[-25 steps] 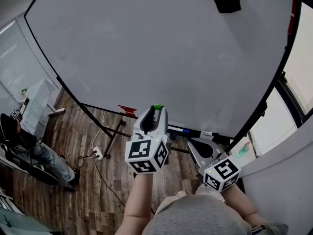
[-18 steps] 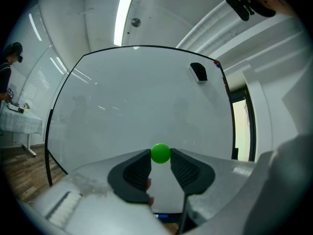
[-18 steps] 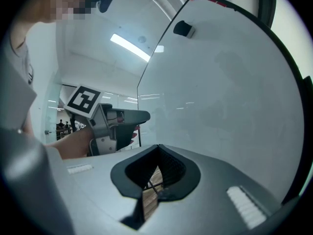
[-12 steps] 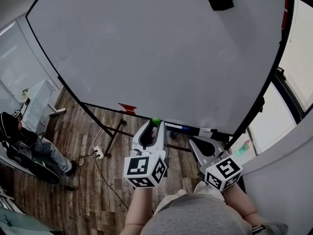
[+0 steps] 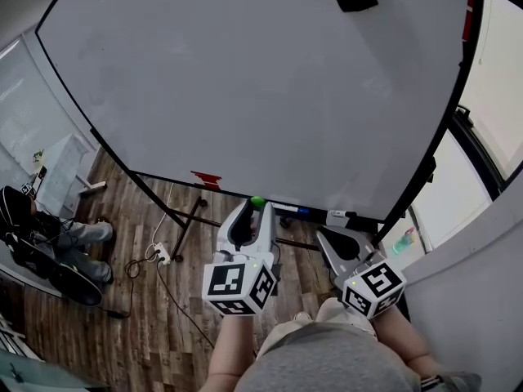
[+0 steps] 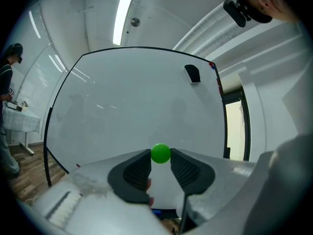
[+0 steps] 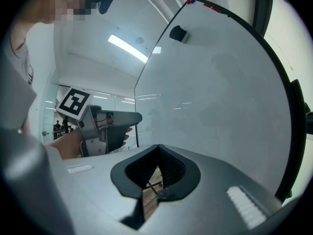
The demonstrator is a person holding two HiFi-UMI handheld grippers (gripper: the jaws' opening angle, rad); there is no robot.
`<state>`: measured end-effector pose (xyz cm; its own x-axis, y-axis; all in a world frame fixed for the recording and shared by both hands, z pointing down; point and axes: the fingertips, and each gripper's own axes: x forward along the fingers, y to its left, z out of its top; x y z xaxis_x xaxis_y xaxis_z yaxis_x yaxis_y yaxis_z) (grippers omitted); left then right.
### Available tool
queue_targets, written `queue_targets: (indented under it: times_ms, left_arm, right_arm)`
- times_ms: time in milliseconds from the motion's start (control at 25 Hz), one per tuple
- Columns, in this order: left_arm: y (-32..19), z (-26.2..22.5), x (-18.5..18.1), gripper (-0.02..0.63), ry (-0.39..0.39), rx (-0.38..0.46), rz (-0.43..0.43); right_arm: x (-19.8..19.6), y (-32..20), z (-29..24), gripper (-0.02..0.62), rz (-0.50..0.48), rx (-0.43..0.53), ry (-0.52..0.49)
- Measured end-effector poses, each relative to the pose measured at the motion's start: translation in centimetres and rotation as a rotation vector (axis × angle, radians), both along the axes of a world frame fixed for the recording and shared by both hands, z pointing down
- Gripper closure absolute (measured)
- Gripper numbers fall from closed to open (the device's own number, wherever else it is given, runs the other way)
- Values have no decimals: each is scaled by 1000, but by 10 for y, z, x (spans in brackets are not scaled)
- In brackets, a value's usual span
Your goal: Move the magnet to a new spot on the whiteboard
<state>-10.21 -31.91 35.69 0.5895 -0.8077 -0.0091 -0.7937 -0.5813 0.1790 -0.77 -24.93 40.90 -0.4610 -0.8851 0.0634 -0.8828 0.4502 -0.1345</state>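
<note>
While I hold both claws level in front of the whiteboard (image 5: 245, 80), my left gripper (image 6: 160, 156) pinches a small green ball magnet (image 6: 160, 152) between the very tips of its jaws, which stand partly apart around it. The magnet is off the board, in the air, and in the head view it shows against the board's lower edge. My right gripper (image 7: 157, 150) sits lower and to the right, jaws closed tip to tip, nothing between them

Bright, even room light from a ceiling strip light (image 6: 122, 14), faintly streaking my whiteboard (image 6: 137, 106). Fisheye bends edges; both gripper views' corners go black.
</note>
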Motion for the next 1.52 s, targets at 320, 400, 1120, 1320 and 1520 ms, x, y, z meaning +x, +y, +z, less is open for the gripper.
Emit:
queue_targets:
  times_ms: [320,400,1120,1320,1520]
  left_arm:
    - [4,-7,41,474,-1,7,46]
    - [6,-10,55,474,-5,10,61]
    - [19,-32,163,474,-17,14,93]
    - [19,-36,189,474,-25,20,87]
    - [14,-41,210,474,-34,33,82]
  right_arm:
    - [36,8,-2,606,45,1,-13]
    - [48,11,-4,606,60,4,-18]
    - [141,35,-22,606,78,-3,-23]
    - [159,37,-26,606,60,3,-30]
    - [174,38,-25,606,48,-1,-32]
